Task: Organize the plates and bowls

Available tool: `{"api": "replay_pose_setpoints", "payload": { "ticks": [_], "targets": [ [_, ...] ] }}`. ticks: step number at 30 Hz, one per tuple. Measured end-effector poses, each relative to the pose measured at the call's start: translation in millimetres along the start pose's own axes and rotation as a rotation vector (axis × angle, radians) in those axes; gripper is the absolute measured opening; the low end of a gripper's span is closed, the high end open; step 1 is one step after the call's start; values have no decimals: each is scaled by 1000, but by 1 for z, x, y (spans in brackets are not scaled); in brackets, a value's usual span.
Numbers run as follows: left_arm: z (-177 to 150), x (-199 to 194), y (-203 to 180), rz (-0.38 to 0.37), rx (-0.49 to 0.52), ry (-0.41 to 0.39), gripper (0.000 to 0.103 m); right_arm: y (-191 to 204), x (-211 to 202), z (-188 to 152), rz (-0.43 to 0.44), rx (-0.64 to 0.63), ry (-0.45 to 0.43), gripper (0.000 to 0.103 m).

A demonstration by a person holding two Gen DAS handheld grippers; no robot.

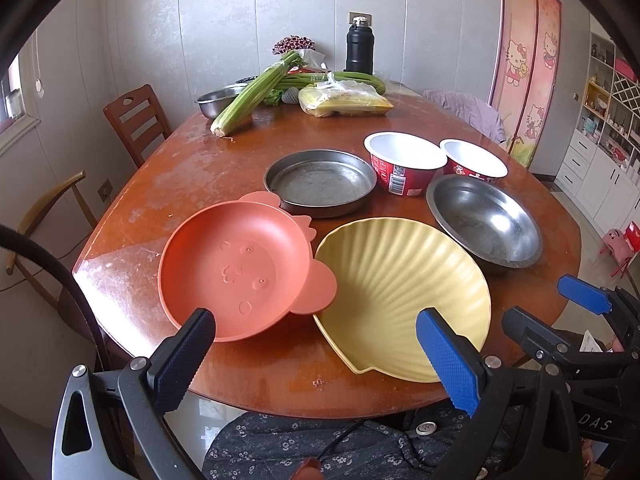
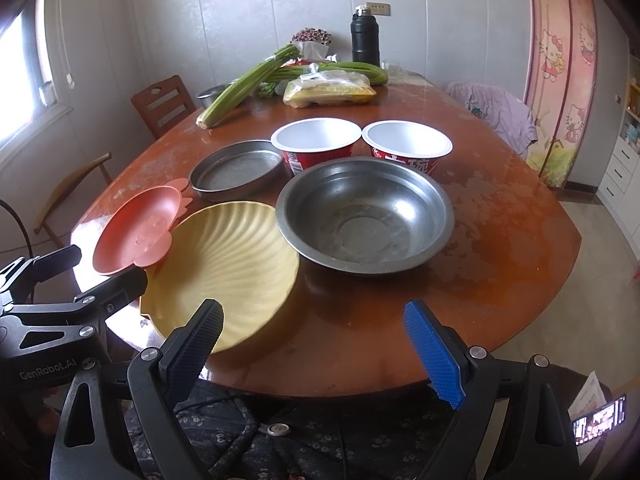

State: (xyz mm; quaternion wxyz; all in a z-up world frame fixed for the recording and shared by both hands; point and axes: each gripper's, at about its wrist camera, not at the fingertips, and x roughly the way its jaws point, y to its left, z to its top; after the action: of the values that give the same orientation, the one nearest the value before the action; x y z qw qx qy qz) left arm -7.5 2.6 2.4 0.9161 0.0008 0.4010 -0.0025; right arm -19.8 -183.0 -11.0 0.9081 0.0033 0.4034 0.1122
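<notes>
Both pairs of fingers stand wide apart and hold nothing, hovering at the near edge of the surface (image 1: 168, 168). The left gripper (image 1: 316, 344) looks straight over the seam between the orange animal-face plate (image 1: 236, 272) and the yellow shell plate (image 1: 404, 300); the orange plate's ear overlaps the shell plate's rim, and its near rim sits just ahead of the left finger. The right gripper (image 2: 314, 344) faces the bare strip between the shell plate and the steel bowl (image 2: 366, 214), which lies directly ahead and centred. Beyond lie the flat steel pan (image 2: 236, 170) and two red paper bowls (image 2: 316, 146) side by side, touching or nearly so. Judging from this layout, the left hand is nearer the two plates and the right nearer the bowls, so stacking would likely start with the orange plate.
</notes>
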Motion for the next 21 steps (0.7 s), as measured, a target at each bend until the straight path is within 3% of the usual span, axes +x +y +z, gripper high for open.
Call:
{"api": "replay_pose_setpoints", "payload": {
  "ticks": [21],
  "targets": [
    [-1,2,0,2,-4,3,101,3,1,1,-1,-9,-1,93]
  ]
}}
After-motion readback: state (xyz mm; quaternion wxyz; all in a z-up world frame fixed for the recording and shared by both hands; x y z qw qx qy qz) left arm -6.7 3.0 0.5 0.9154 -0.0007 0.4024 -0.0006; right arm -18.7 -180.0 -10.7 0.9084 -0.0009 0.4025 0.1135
